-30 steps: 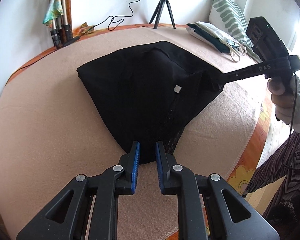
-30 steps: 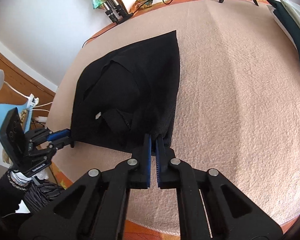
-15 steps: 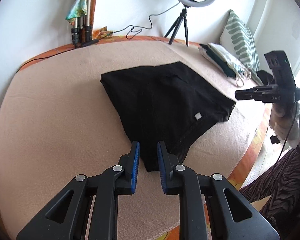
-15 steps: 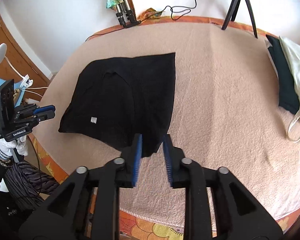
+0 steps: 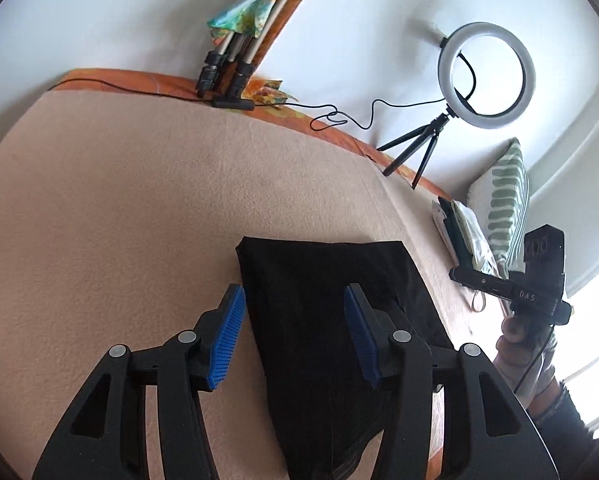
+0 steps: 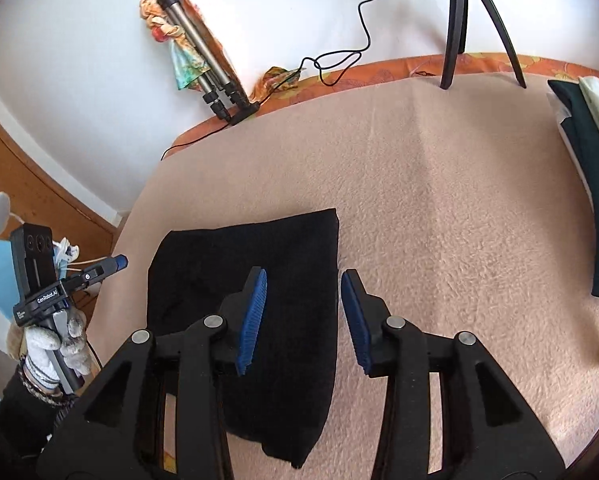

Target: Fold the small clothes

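Observation:
A small black garment [image 5: 323,312] lies flat on the beige blanket [image 5: 139,208]; it also shows in the right wrist view [image 6: 283,264]. My left gripper [image 5: 293,336] is open above its left edge and holds nothing. My right gripper [image 6: 303,316] is open above its right edge and holds nothing. Each gripper shows in the other's view, the right one [image 5: 511,284] off the garment's right side, the left one [image 6: 83,276] off its left side. The near end of the garment is hidden behind the gripper bodies.
A ring light on a small tripod [image 5: 487,76] stands at the far edge. Folded tripod legs with a coloured cloth [image 5: 235,52] lean on the wall. A stack of folded clothes [image 6: 591,184] and a striped cushion [image 5: 503,204] lie at the right. A cable [image 5: 339,120] runs along the back.
Both grippers have let go of the garment, opened wide and lifted back. The garment now lies flat, folded narrower than a second ago.

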Available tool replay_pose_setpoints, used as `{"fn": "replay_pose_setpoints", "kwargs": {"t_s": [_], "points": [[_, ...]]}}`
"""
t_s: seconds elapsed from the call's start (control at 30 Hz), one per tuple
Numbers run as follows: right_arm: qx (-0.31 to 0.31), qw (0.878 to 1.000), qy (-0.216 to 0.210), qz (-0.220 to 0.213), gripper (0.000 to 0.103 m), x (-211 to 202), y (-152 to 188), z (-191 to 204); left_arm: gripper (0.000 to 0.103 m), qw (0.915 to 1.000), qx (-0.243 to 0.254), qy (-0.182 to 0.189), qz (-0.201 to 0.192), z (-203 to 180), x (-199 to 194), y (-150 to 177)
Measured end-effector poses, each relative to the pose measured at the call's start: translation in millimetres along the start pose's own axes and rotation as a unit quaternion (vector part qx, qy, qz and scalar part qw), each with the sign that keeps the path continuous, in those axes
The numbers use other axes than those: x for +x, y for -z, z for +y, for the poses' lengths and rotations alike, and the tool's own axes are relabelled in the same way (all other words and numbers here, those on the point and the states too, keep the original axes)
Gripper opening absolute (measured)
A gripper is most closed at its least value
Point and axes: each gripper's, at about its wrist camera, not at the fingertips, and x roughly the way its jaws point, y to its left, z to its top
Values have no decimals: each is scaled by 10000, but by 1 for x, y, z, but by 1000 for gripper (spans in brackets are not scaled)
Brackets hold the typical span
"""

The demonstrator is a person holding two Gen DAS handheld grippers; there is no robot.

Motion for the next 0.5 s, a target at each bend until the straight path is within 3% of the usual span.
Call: {"fn": "replay_pose_setpoints", "kwargs": {"t_s": [0.3,0.5], "points": [[606,9973,-352,224,41,48,-28,-28,47,9981,-587,91,184,19,40,-6],[830,9943,-550,388,31,67,-32,-32,27,9967,-717,309,201,20,52,-12]]}}
